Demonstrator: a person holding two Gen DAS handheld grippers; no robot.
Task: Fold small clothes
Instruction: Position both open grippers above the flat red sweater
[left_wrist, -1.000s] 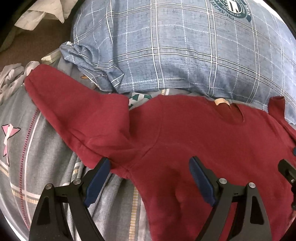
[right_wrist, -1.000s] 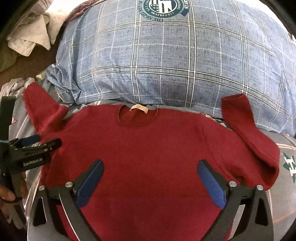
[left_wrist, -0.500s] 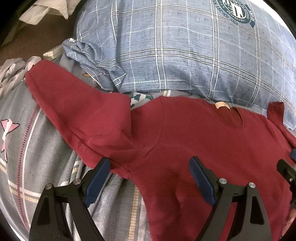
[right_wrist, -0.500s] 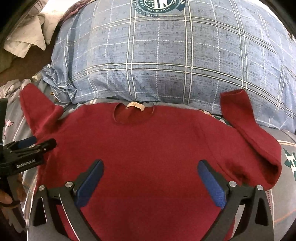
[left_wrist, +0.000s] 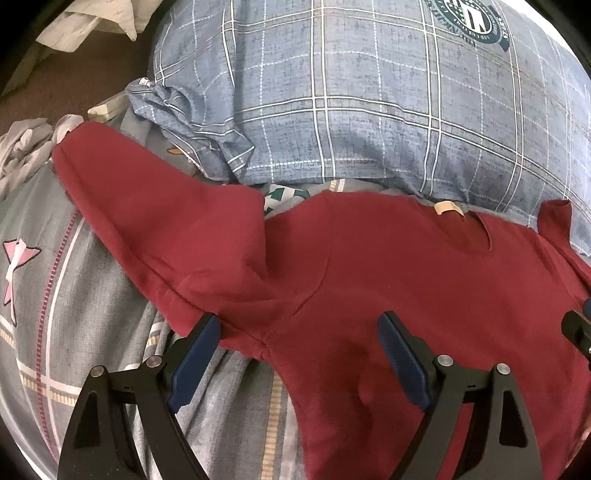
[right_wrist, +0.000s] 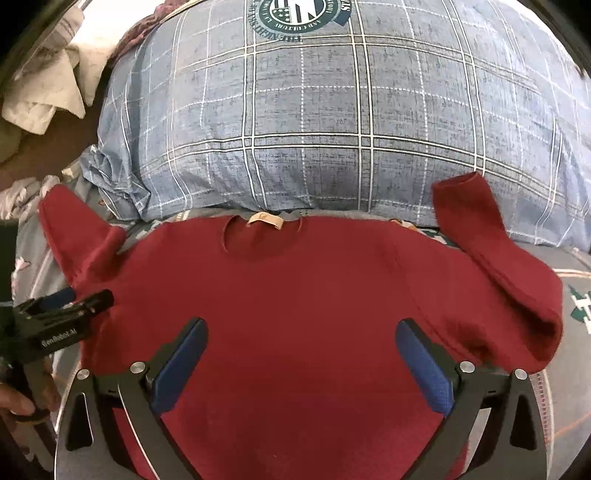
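Red sweater (right_wrist: 317, 295) lying flat on bed (left_wrist: 55, 314); left gripper (left_wrist: 295, 354) and right gripper (right_wrist: 299, 354) hovering, jaws open, gripping nothing; advising pinching sleeve seam cleanly

Bed (right_wrist: 569, 295) — pillow (right_wrist: 332, 129), red sweater (right_wrist: 314, 295)

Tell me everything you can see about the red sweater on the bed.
The red sweater is dark red, of soft, knit-like fabric, with long sleeves, a round neckline and a beige label at the collar. It lies spread flat on the grey patterned bedsheet, collar toward the blue checked pillow. Both sleeves angle up and outward; the right cuff rests against the pillow. Both grippers hover open above it, gripping nothing.
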